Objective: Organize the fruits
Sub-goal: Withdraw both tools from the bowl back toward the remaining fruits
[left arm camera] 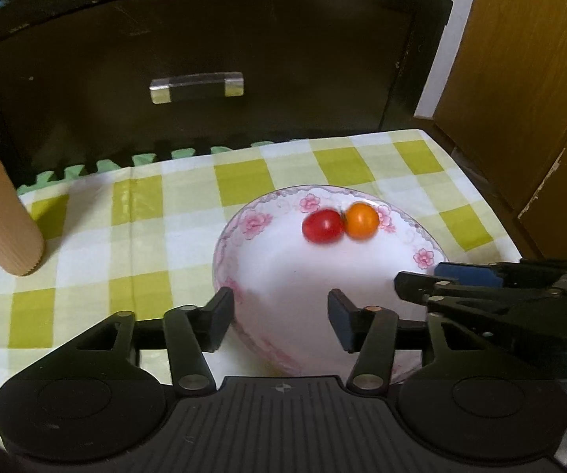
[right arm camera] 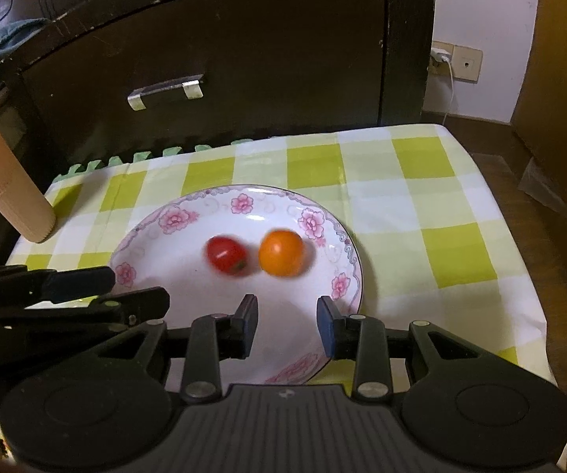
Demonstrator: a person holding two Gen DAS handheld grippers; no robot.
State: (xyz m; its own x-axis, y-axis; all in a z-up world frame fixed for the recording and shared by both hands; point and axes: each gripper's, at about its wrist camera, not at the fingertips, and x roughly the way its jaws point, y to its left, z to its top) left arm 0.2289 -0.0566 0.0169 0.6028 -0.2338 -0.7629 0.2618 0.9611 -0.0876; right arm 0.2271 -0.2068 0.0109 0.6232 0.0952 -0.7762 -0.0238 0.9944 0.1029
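Note:
A white bowl with pink flowers (left arm camera: 244, 232) (right arm camera: 173, 220) sits on the green-checked cloth. A red tomato (left arm camera: 322, 226) (right arm camera: 226, 255) and an orange tomato (left arm camera: 361, 221) (right arm camera: 281, 252) lie side by side inside it, blurred. My left gripper (left arm camera: 281, 317) is open and empty over the bowl's near rim. My right gripper (right arm camera: 287, 325) is open and empty over the bowl's near right rim. Each gripper shows in the other's view, the right one (left arm camera: 421, 280) and the left one (right arm camera: 125, 287).
A tan corrugated roll (left arm camera: 3, 213) (right arm camera: 11, 185) leans at the cloth's left edge. A dark cabinet with a metal handle (left arm camera: 196, 86) (right arm camera: 165, 90) stands behind the table. A wooden door (left arm camera: 528, 79) is at the right. The checked cloth (left arm camera: 125, 244) (right arm camera: 421, 205) spreads around the bowl.

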